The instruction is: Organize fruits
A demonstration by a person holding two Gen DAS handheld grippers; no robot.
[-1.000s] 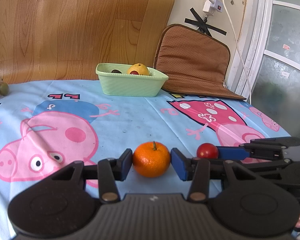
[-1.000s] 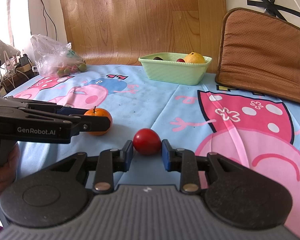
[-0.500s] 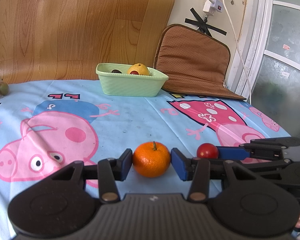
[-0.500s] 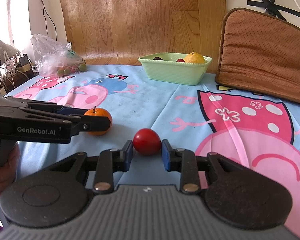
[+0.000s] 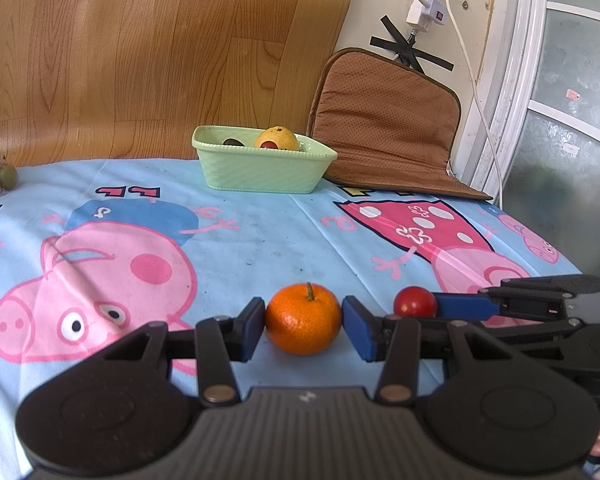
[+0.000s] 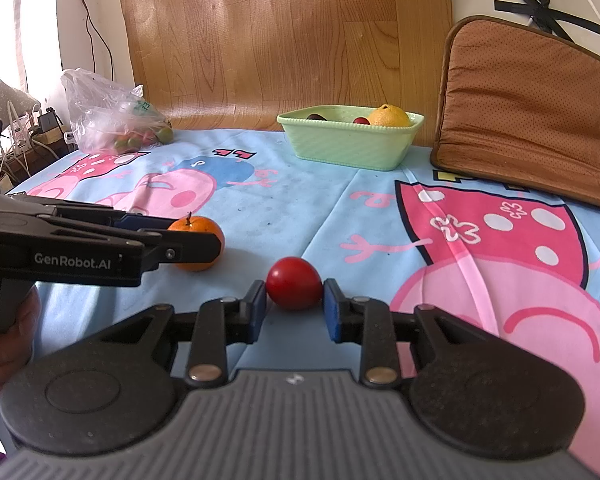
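A small orange with a short stem rests on the cartoon tablecloth, and my left gripper is shut on it, one blue pad against each side. In the right wrist view the orange shows behind that gripper's black finger. A red tomato lies on the cloth between the pads of my right gripper, which is shut on it. The tomato also appears right of the orange. A pale green basket at the far edge holds a yellow-orange fruit and two small dark and red fruits.
A brown cushion leans against the wall, right of the basket. A clear plastic bag of small fruits lies at the far left. A wooden panel stands behind the table. A hand holds the left gripper's handle.
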